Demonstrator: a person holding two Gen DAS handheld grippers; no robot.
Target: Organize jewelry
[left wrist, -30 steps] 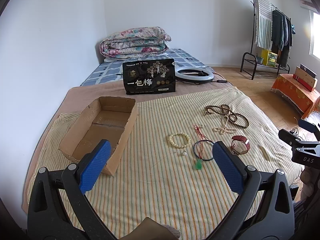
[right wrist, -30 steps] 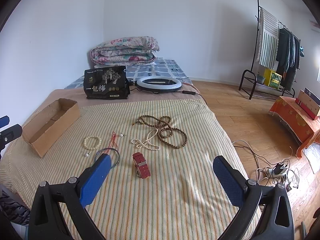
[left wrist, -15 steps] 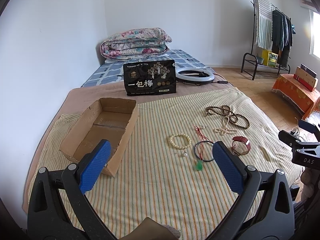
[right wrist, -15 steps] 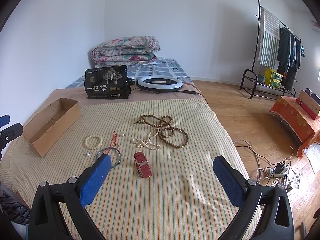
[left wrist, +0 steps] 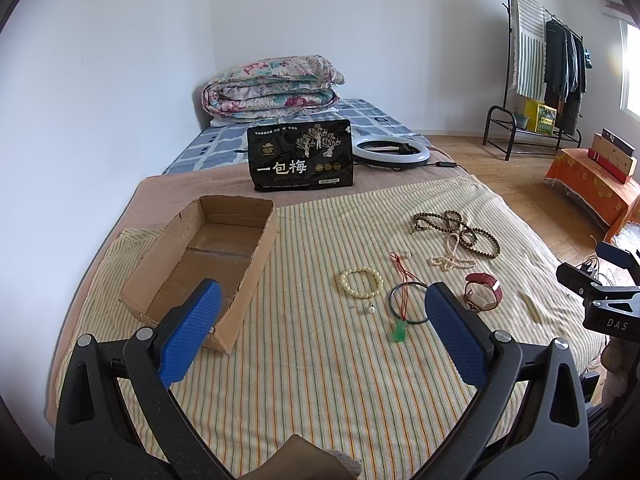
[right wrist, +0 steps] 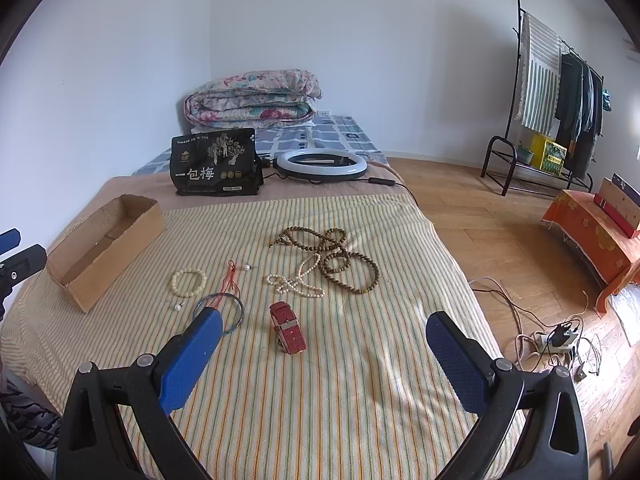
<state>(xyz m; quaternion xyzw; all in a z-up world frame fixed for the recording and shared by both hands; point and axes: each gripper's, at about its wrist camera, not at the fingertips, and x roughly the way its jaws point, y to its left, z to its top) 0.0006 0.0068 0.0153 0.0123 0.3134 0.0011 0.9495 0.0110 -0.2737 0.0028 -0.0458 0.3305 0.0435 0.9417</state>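
Right wrist view shows the right gripper (right wrist: pixel 322 346) spread wide and empty above the striped bedspread (right wrist: pixel 360 400), the red leather-strap watch (right wrist: pixel 287 327) nearest at twelve o'clock, white pearl strand (right wrist: pixel 294 282) and brown wooden bead necklace (right wrist: pixel 340 258) beyond. Left gripper (left wrist: pixel 320 330), likewise released, hovers likely awaiting a first pick; the open brown cardboard box (left wrist: pixel 208 256) lies empty at ten o'clock, with bare cloth between it and the jewelry and the bed's edge well right.

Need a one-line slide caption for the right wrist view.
Open right tongs hover over striped bedspread strewn with red watch, bead strands, bracelets; cardboard box waits left.
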